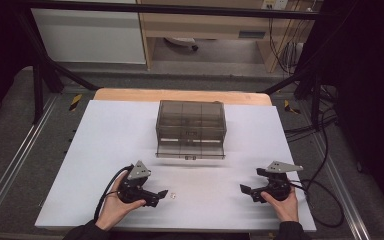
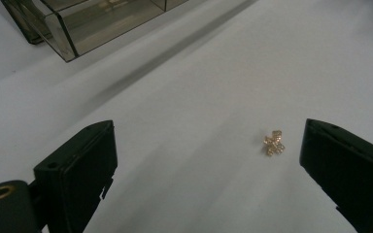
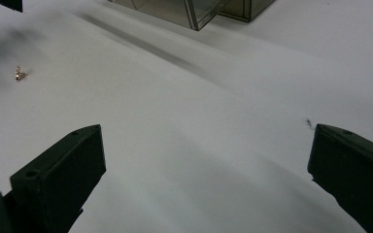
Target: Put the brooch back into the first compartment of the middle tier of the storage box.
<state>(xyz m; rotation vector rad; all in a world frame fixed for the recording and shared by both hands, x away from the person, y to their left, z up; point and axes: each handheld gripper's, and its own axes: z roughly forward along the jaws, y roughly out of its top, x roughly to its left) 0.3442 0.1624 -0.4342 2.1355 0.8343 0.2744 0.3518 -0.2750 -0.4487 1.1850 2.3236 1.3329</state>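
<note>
While the small gold, stone-set trinket (image 2: 274, 143) lies loose on the white table sheet (image 1: 105, 150) just ahead of the left gripper (image 1: 163, 193), close to its right-hand jaw, that gripper stands wide open and holds nothing. The right gripper (image 1: 244, 189), likewise spread wide and empty, hovers well apart from the piece. This looks like the approach before pickup; next, the left jaws should centre on the trinket, lower and close gently, likely bound for the smoky transparent plastic drawer box (image 1: 191, 125), whose bottom drawer (image 1: 190, 150) is pulled out.
</note>
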